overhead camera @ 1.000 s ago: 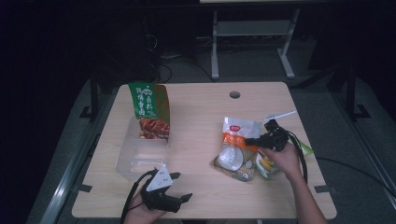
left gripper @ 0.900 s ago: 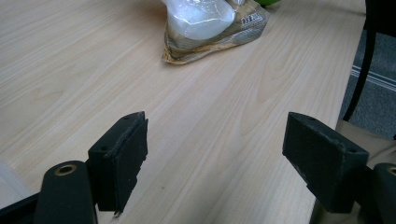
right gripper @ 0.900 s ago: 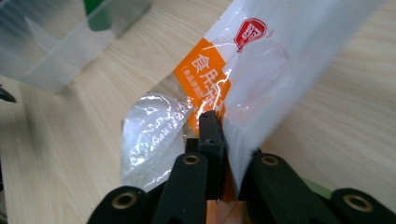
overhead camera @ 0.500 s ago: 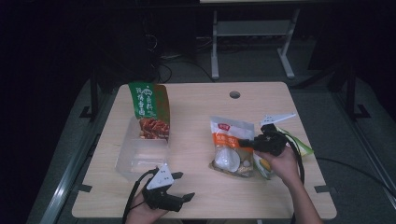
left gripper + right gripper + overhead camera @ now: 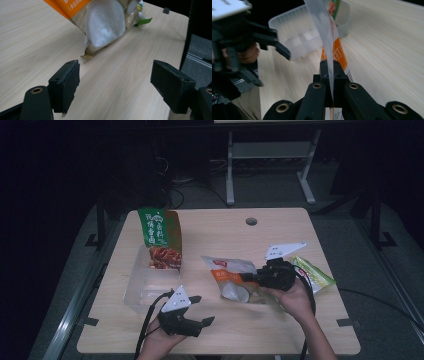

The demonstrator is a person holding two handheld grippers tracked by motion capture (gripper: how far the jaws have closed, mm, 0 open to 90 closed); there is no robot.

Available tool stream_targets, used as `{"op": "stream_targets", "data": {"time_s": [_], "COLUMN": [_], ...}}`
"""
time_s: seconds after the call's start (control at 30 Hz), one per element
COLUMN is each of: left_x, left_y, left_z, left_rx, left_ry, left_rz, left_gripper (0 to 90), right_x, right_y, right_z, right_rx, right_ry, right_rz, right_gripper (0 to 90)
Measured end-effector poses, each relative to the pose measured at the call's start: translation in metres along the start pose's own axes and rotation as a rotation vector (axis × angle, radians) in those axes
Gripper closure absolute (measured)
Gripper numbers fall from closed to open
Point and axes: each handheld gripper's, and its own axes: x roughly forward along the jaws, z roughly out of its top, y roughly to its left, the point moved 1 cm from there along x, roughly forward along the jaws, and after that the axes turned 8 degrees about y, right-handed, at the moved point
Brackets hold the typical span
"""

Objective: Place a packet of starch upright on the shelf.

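From up high, the clear plastic bin (image 5: 145, 285) sits toward the table's (image 5: 210, 340) left edge, with a green snack bag (image 5: 160, 237) standing up at its far end. Just right of the bin there's a good patch of bare wood, then the orange-and-white pouch (image 5: 232, 280), pinched at its right edge by the right gripper (image 5: 250, 277). A green-yellow packet (image 5: 312, 274) lies further right of the bin, past that hand and close to the table's right edge. The left gripper (image 5: 200, 312) hangs just in front of the bin, near the table's front edge, jaws spread, nothing in them.

Left gripper view: fingers (image 5: 66, 85) wide apart over bare wood, the pouch (image 5: 105, 25) well beyond them, one corner touching the table.

Right gripper view: both fingers (image 5: 325, 72) clamped tight on the thin edge of the pouch (image 5: 327, 37), which rises straight up between them. The bin (image 5: 307, 32) is behind it, the left gripper (image 5: 274, 42) off to the side, with open wood between.
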Motion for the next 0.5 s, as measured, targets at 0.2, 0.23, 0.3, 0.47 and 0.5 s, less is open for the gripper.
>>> {"op": "stream_targets", "data": {"time_s": [0.2,0.23,0.3,0.47,0.5], "left_x": [0.021,0.024,0.031,0.050,0.053], "left_y": [0.003,0.005,0.008,0.019,0.021], "left_z": [0.010,0.013,0.017,0.027,0.028], "left_rx": [-0.016,-0.011,-0.032,-0.095,-0.112], "left_ry": [0.024,0.028,0.031,0.054,0.054], "left_rz": [0.022,0.026,0.022,-0.022,-0.033], "left_gripper": [25.8,27.2,30.4,37.4,39.3], "right_x": [0.003,0.006,0.005,0.003,0.003], "right_y": [-0.001,-0.001,-0.005,-0.008,-0.008], "right_z": [-0.010,-0.013,-0.020,-0.027,-0.028], "right_rx": [-0.024,-0.026,-0.029,-0.037,-0.041], "right_ry": [-0.008,0.007,-0.012,-0.007,-0.003], "right_rz": [0.030,0.036,0.046,0.061,0.055], "right_gripper": [90.0,90.0,90.0,89.9,89.9]}}
